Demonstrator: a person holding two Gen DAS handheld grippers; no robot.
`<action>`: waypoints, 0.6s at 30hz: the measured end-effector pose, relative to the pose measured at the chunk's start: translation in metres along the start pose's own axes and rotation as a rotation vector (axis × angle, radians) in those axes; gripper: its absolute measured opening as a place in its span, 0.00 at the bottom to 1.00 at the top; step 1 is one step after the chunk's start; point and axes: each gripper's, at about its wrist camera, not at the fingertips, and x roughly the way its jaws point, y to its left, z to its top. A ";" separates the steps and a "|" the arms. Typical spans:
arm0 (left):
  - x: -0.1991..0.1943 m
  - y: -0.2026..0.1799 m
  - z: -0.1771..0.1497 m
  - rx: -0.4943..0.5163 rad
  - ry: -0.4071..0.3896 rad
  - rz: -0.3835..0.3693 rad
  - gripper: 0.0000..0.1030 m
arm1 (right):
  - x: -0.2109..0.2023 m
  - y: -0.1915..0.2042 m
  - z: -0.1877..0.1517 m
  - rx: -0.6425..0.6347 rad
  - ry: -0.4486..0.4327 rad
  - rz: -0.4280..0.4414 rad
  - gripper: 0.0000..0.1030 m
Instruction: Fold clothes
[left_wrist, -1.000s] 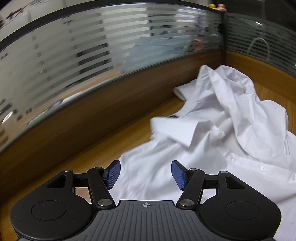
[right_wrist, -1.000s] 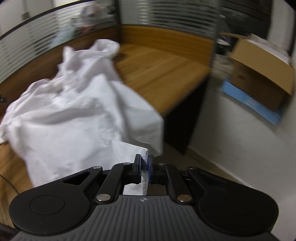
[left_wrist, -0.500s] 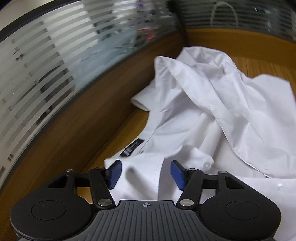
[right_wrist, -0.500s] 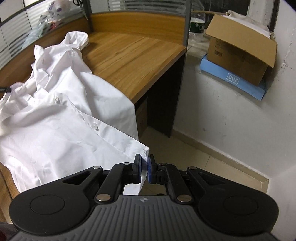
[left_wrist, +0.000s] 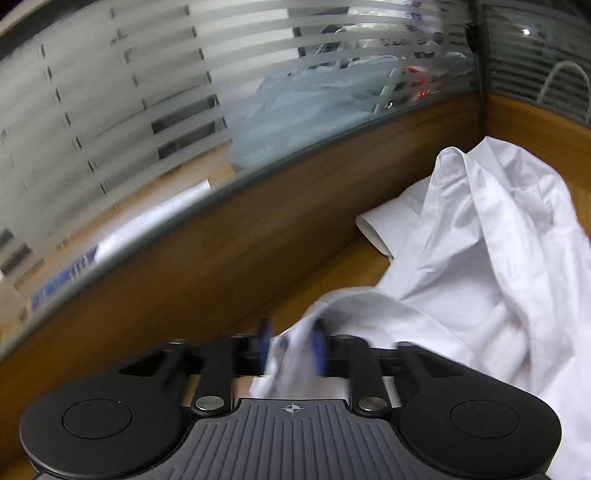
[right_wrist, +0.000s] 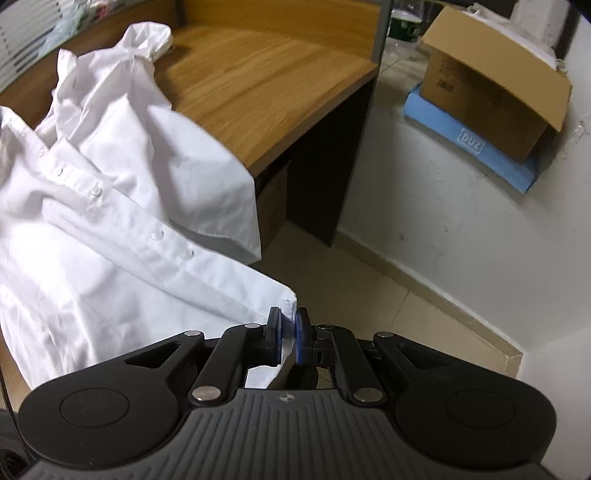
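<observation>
A crumpled white button-up shirt (left_wrist: 498, 258) lies on the wooden desk (left_wrist: 332, 273) against the partition. My left gripper (left_wrist: 291, 349) is shut on a bunched fold of the shirt near its collar end; the picture there is motion-blurred. In the right wrist view the same shirt (right_wrist: 110, 221) spreads over the desk (right_wrist: 258, 74), with its button placket showing and one part hanging over the desk's front edge. My right gripper (right_wrist: 289, 332) is shut on the shirt's lower hem corner, held out past the desk edge above the floor.
A frosted striped glass partition (left_wrist: 184, 110) on a wooden panel runs along the desk's back. A cardboard box (right_wrist: 491, 85) sits on a blue box (right_wrist: 472, 144) by the white wall at the right. Tiled floor (right_wrist: 369, 314) lies below the right gripper.
The left gripper's jaws, wide at first, have come together on shirt fabric and pulled it up and to the left. The right gripper keeps its grip on the hem and has tipped further down.
</observation>
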 end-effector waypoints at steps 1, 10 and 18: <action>-0.006 0.003 -0.003 -0.001 -0.005 -0.013 0.38 | -0.002 -0.001 0.001 -0.003 -0.011 0.002 0.10; -0.048 0.020 -0.048 0.032 0.061 -0.106 0.50 | -0.008 -0.005 0.024 -0.088 -0.111 0.045 0.39; -0.041 0.042 -0.086 -0.002 0.160 -0.075 0.50 | 0.034 0.013 0.069 -0.126 -0.095 0.153 0.64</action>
